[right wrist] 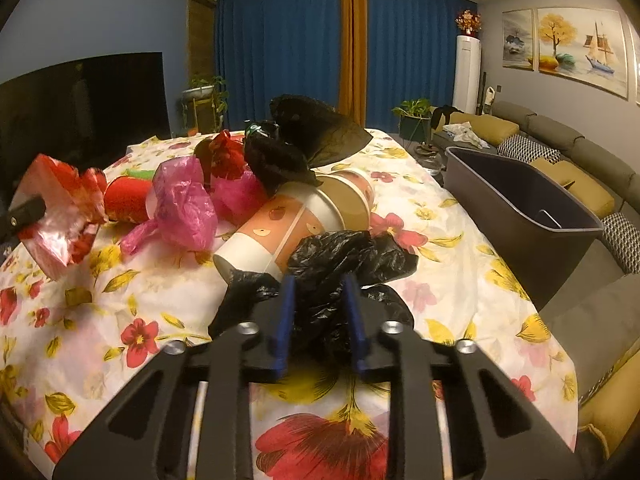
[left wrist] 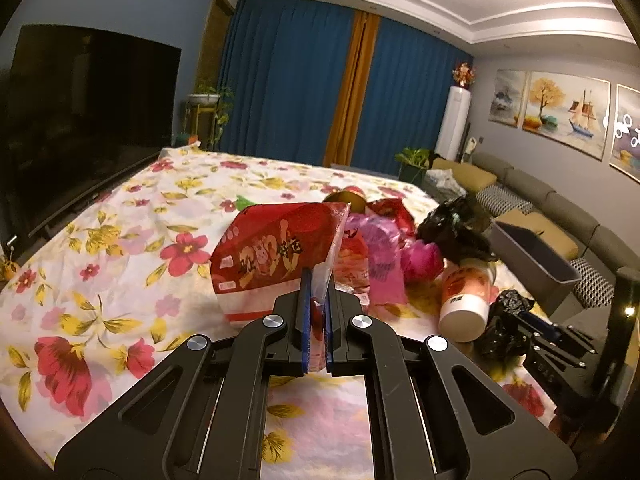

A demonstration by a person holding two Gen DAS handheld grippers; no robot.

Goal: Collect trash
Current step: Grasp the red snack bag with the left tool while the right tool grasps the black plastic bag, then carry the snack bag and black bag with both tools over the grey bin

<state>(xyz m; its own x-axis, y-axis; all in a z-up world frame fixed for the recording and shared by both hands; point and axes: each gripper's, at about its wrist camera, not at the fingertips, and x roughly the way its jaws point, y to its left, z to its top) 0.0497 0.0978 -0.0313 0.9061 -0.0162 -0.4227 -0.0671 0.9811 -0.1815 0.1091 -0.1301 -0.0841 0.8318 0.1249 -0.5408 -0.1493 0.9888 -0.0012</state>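
The table wears a soft matt cloth printed with flowers. On it, toward twelve o'clock, lies a glossy red foil-and-plastic snack bag, crinkled and shiny. At one o'clock a thin pink plastic bag looks translucent and creased. The smooth paper cup is matt. A crumpled black plastic bag gleams in wrinkles. At two o'clock stands a smooth, dull grey plastic bin. The gripper frames are matt black plastic with bright metal bolts.

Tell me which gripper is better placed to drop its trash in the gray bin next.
Right. The right gripper, pinching a black bag, has the gray bin beside it; the left gripper's red packet sits farther away.
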